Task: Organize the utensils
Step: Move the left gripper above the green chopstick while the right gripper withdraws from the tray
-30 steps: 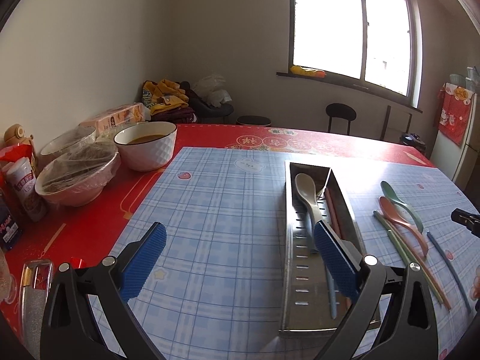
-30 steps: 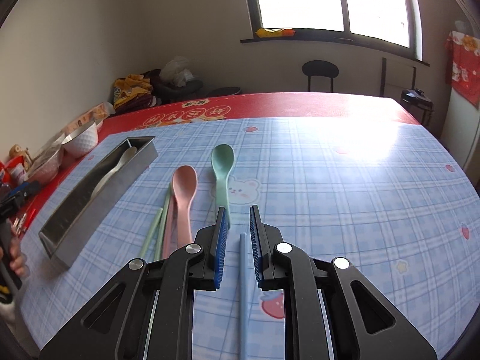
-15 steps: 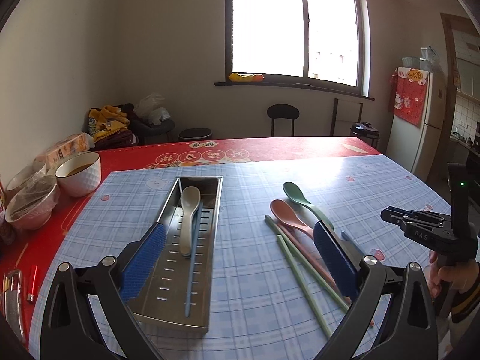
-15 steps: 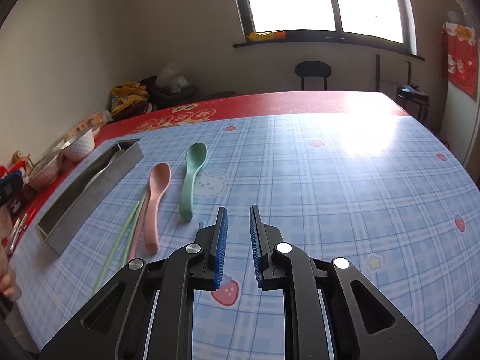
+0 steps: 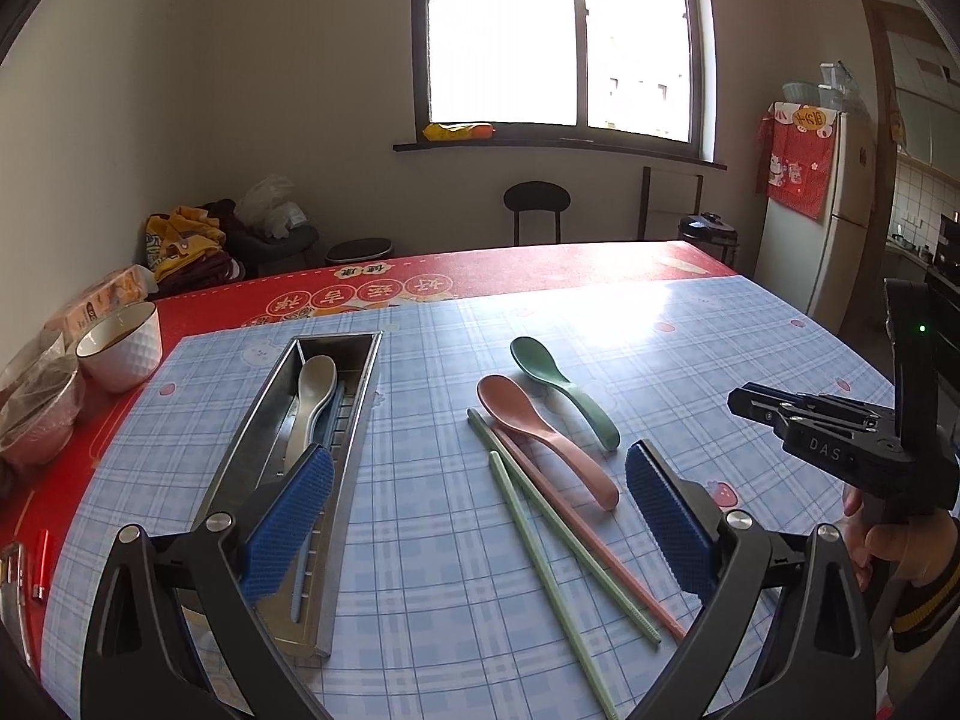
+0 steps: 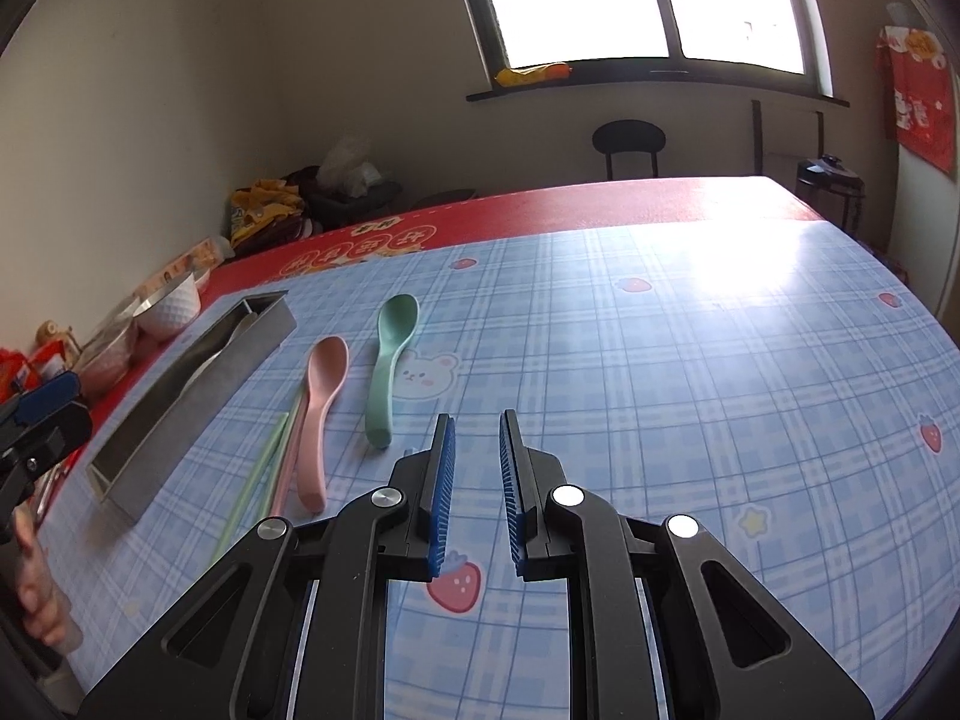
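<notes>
Left tool (image 5: pixel 477 510): pads spread wide, nothing between them, held above the near edge of the worktop (image 5: pixel 690 324); right tool (image 6: pixel 475 480): pads drawn close with a narrow gap, gripping nothing, over the blue checked cloth (image 6: pixel 660 330) near the worktop's right side. Contents, left to right: white bowl (image 5: pixel 122 346) and covered bowls (image 5: pixel 36 414) along the left edge, on the red cover; steel utensil tray (image 5: pixel 351 456) lying lengthwise left of centre, holding a pale spoon (image 5: pixel 309 405) and a blue chopstick (image 5: pixel 306 552); two green chopsticks (image 5: pixel 540 558) and a pink chopstick (image 5: pixel 600 546) loose on the cloth at mid-worktop, lying close together; pink spoon (image 5: pixel 540 432) just beside them, touching the pink chopstick; green spoon (image 5: pixel 561 387) next right, apart from the tray; a person's hand (image 5: pixel 888 540) at the right edge.
</notes>
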The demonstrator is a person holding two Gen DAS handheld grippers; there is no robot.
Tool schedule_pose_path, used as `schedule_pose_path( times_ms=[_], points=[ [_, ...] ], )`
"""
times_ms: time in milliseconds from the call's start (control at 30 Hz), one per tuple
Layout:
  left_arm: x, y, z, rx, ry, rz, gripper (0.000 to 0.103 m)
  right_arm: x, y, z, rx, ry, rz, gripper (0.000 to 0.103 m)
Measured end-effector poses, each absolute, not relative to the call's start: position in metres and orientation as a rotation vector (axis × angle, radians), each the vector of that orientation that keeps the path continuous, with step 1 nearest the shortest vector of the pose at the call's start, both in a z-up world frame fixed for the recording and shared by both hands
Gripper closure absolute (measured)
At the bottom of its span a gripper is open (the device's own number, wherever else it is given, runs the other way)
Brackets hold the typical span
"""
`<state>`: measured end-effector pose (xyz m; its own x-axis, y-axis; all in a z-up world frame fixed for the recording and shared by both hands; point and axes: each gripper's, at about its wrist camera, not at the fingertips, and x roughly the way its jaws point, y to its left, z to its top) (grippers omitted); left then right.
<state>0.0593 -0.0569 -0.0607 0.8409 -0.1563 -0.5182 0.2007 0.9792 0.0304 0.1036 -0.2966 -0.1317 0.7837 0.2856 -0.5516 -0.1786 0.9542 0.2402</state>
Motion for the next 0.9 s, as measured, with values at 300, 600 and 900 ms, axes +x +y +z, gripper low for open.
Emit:
schedule_pose_path(
  times_ms=[300, 600, 900],
  points=[
    [0.061, -0.063, -0.074, 0.085, 0.579, -0.222, 0.017, 0.105, -0.294, -0.131, 0.166, 0.627, 0.246, 0.087],
    [0.065, -0.068, -0.094, 0.081, 0.648, -0.291, 0.034, 0.108, -0.292, -0.133, 0.167, 0.647, 0.231, 0.087],
    [0.075, -0.073, -0.116, 0.053, 0.753, -0.321, 0.045, 0.108, -0.299, -0.134, 0.201, 0.64, 0.238, 0.087]
  ],
)
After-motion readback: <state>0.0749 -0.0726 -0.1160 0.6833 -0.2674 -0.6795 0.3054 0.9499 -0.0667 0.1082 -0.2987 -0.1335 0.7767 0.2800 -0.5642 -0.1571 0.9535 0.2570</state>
